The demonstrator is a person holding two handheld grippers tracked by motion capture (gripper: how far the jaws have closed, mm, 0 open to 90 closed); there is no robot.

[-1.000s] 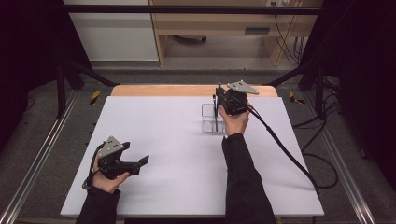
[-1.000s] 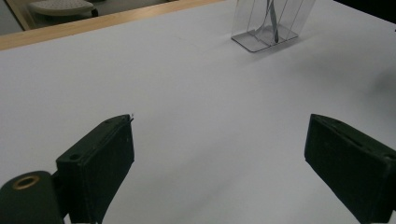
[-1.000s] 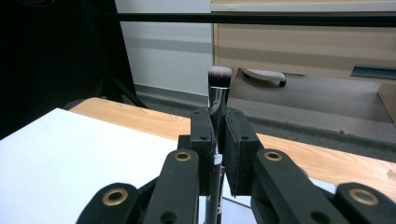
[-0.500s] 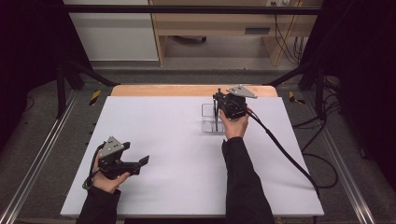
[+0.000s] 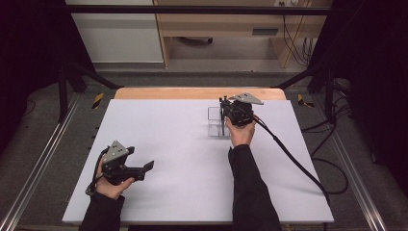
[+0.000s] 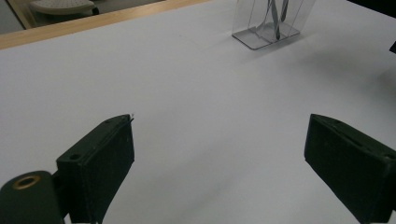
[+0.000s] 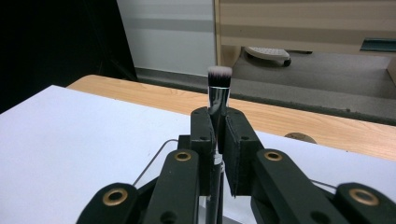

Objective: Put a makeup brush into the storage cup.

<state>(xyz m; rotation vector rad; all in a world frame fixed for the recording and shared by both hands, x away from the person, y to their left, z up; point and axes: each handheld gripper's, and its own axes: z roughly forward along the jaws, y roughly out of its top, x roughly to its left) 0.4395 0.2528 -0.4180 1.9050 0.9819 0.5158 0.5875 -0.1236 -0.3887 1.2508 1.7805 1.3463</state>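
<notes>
I'm gripping the brush (image 7: pixel 218 93) upright in my right gripper (image 7: pixel 218 135) above the holder (image 5: pixel 215 122); my left gripper (image 6: pixel 219 154) is sitting open, well apart.

A white sheet (image 5: pixel 183 159) covers most of the bench (image 5: pixel 192 93), whose wooden edge shows as a strip along the far side, in the upper middle of the high view. Beyond it, at the top of the frame, stand a white cabinet (image 5: pixel 115 31) and a wooden shelf unit (image 5: pixel 226 24). Black cables (image 5: pixel 332 159) lie on the grey floor (image 5: pixel 57 159) at the right.
</notes>
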